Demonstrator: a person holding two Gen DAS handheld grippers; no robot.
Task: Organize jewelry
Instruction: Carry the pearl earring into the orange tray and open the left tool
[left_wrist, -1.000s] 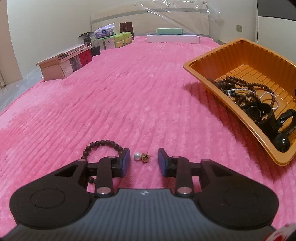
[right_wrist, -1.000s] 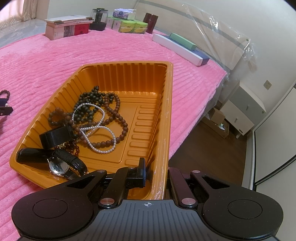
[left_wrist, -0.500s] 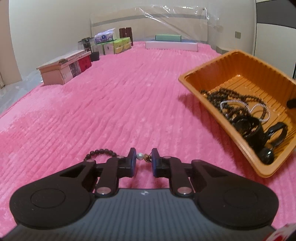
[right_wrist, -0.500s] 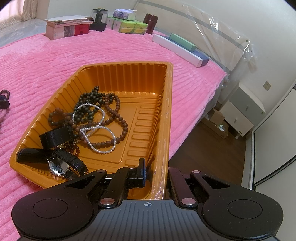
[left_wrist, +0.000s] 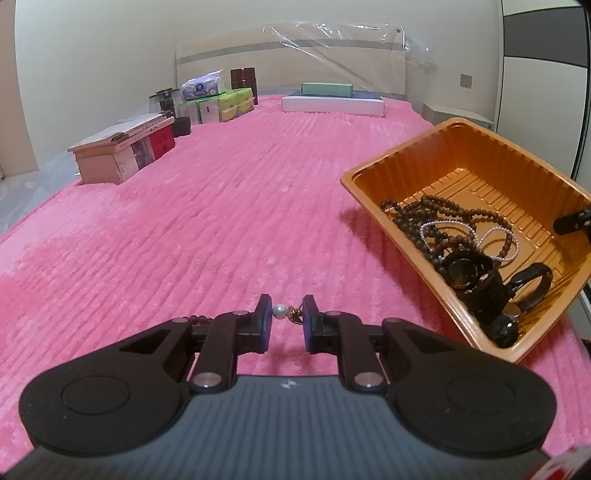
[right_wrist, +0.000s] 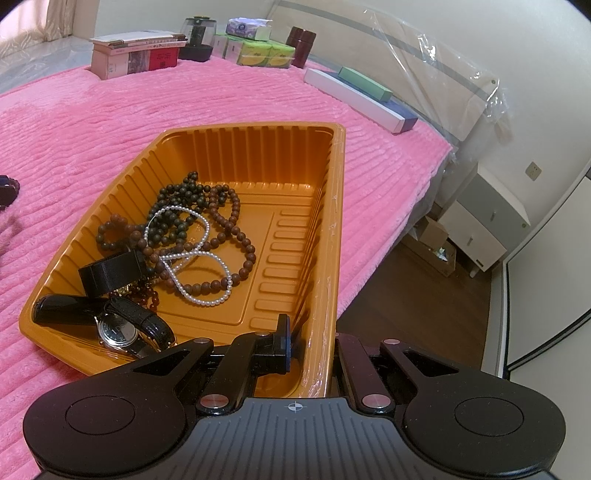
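My left gripper is shut on a pearl earring with a small gold part, and holds it above the pink bedspread. A dark bead bracelet lies behind its left finger, mostly hidden. The orange tray stands to the right and holds bead bracelets, a pearl strand and watches. My right gripper is shut on the tray's near right wall, one finger inside and one outside.
Boxes, tissue packs and a dark jar stand along the far left of the bed. Long flat boxes lie at the headboard. The bed edge and wooden floor are right of the tray.
My left gripper closed on the pearl earring and lifted it off the bedspread, leaving the bead bracelet below. The right gripper kept still on the tray wall.
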